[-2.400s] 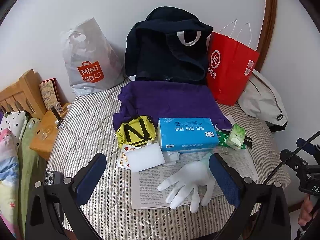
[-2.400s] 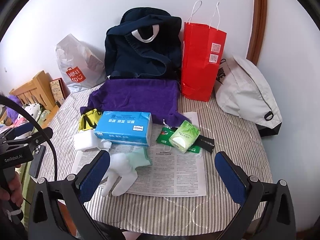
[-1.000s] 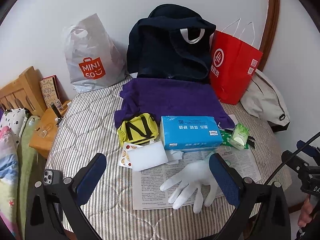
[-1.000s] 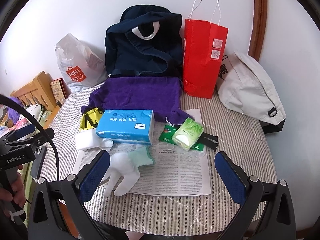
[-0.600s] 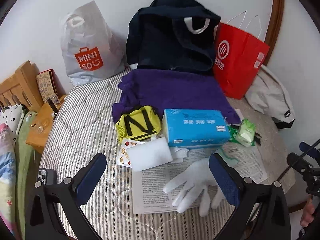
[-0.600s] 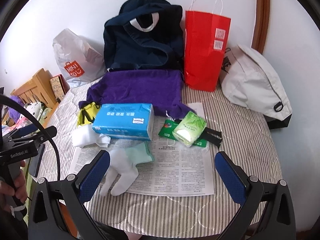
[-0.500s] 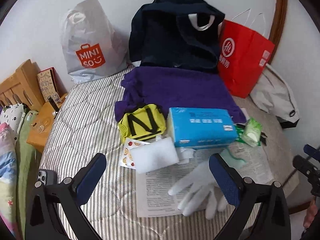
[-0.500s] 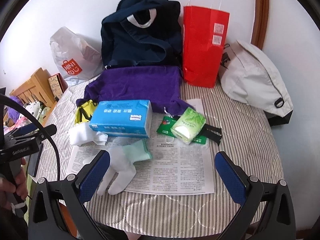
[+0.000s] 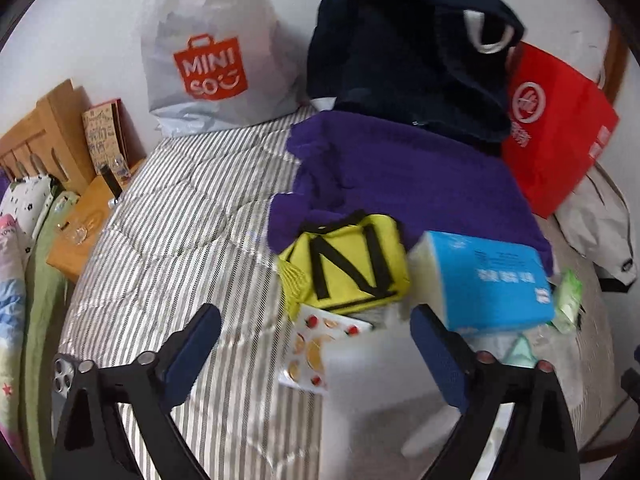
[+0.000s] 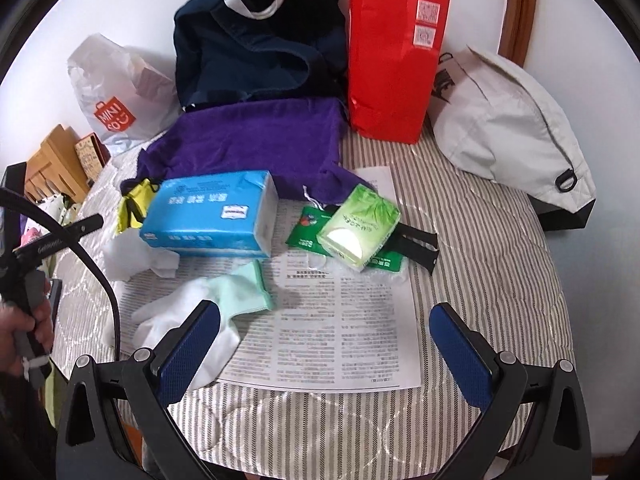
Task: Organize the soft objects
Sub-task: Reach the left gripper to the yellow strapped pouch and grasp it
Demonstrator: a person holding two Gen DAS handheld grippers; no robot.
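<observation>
Currently my left gripper [image 9: 316, 336] hangs low over the near edge of the striped quilt [image 9: 180, 240], jaws spread and just narrowing a little, nothing pinched; between the pads I see a blurred white sponge block [image 9: 376, 372] and the fruit-print card [image 9: 312, 348] beneath it. My right gripper [image 10: 320, 344] is likewise spread wide and empty above the newspaper sheet [image 10: 340, 328].

Nearest, the white glove with its mint cuff [image 10: 208, 304] lies flat on that sheet, just beside the right gripper's left pad, apart from it. Next out, the blue tissue box [image 10: 212, 216] sits on the paper's far edge, with crumpled white tissue [image 10: 160, 262] at its near corner. To its right, the green tissue pack [image 10: 360, 228] rests tilted on a green sachet [image 10: 308, 232] and a black strap [image 10: 416, 244]. On the box's other side, the yellow pouch [image 9: 352, 264] overlaps the purple towel [image 10: 256, 140], which lies unfolded.

Farthest, along the wall, stand a grey shopping bag [image 9: 212, 48], a navy tote [image 10: 260, 28], a red paper bag [image 10: 396, 52] and a slumped grey drawstring bag [image 10: 508, 120].

Assessment: organizing has not visibly begun. Every soft item lies loose on the quilt; none is seen folded, stacked or bagged. I judge the sponge block the first pick, with glove, towel, pouch and tissues all outstanding.
</observation>
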